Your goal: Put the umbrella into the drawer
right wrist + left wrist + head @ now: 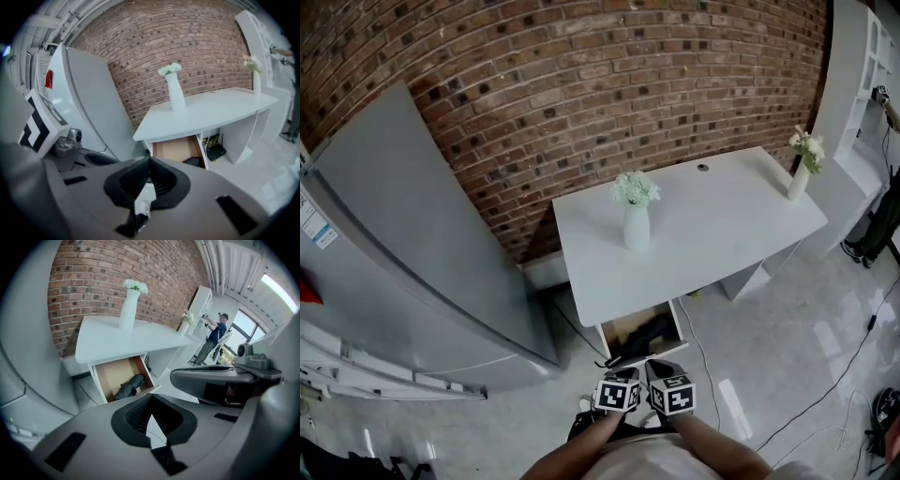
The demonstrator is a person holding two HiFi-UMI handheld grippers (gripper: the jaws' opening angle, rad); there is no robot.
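In the head view the white desk (712,225) stands against the brick wall (581,84) with a flower vase (636,225) near its front edge; beneath that edge the drawer (622,330) is pulled out, and the dark folded umbrella (645,336) lies inside it, so the task's thing is already where it belongs; the left gripper (620,386) and the right gripper (671,388) hang close side by side in front of the person's body, short of the drawer and apart from it, which reads as hands drawn clear once the load is down. In the left gripper view the jaws stand pressed together at their tips with nothing between them, so the left gripper (151,399) is closed and empty; past it the drawer (112,375) shows its brown bottom, and the umbrella (130,386) rests slantwise toward the front right corner, lying flat and low enough, by my judgement, for the drawer to slide under the desk (117,338); a person (213,338) works at shelves far behind. In the right gripper view the jaws likewise meet at the tips around nothing, so the right gripper (150,161) is closed and carries nothing; the drawer (176,149) gapes under the desk edge with the umbrella (192,161) a dark shape at its front; what seems left is to push the drawer shut, for which closed jaws serve well as a blunt pusher.
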